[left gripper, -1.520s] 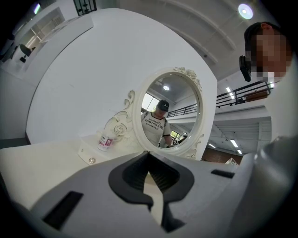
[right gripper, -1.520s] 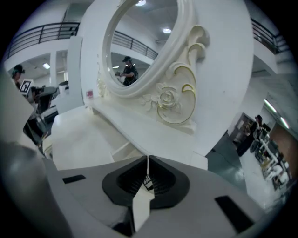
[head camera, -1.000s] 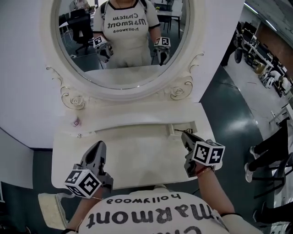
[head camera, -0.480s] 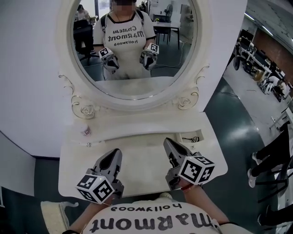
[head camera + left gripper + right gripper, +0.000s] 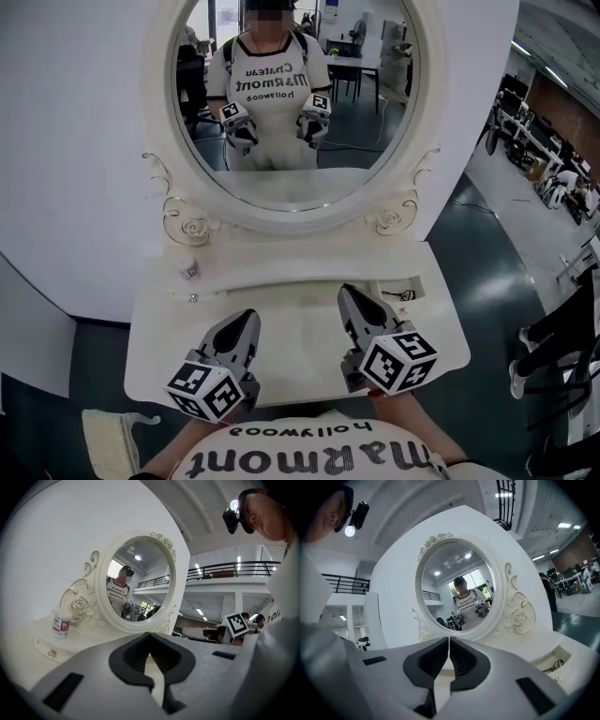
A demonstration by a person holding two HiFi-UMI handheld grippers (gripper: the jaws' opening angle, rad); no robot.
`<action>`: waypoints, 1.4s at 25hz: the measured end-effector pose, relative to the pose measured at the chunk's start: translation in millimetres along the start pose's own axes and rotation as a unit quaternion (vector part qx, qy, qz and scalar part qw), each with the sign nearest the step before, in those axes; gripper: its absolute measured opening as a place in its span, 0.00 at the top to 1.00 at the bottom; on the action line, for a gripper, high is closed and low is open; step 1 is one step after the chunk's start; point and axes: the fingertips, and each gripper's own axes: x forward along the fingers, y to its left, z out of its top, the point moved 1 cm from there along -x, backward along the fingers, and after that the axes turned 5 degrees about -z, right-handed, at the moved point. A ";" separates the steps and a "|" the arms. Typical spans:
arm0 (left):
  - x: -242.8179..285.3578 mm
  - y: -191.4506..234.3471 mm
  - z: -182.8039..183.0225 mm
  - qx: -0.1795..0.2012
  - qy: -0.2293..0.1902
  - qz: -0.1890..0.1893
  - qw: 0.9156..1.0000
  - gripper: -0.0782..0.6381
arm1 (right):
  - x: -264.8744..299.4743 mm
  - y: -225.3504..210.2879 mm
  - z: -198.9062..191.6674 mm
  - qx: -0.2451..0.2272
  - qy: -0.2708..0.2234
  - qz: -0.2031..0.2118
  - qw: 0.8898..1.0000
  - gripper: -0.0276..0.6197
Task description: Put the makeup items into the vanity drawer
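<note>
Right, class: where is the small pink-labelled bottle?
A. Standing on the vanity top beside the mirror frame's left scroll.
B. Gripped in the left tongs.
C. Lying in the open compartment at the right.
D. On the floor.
A: the bottle stands upright on the vanity top, just beside the rose scroll of the mirror frame.

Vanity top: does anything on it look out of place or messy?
Nothing is spilled or toppled. A small bottle stands upright at the left. The only oddity is an open recess at the right, which holds a dark wiry thing too small to identify.
</note>
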 end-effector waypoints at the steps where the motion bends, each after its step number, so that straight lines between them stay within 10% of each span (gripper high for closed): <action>1: 0.2 -0.8 1.0 0.004 -0.002 0.002 1.000 0.88 | 0.2 0.7 1.1 -0.005 -0.002 0.003 1.000 0.91; 35: 14.4 -50.1 -23.1 -0.012 0.006 0.044 0.999 0.88 | -29.8 -37.7 -18.9 -0.024 0.062 0.030 0.997 0.91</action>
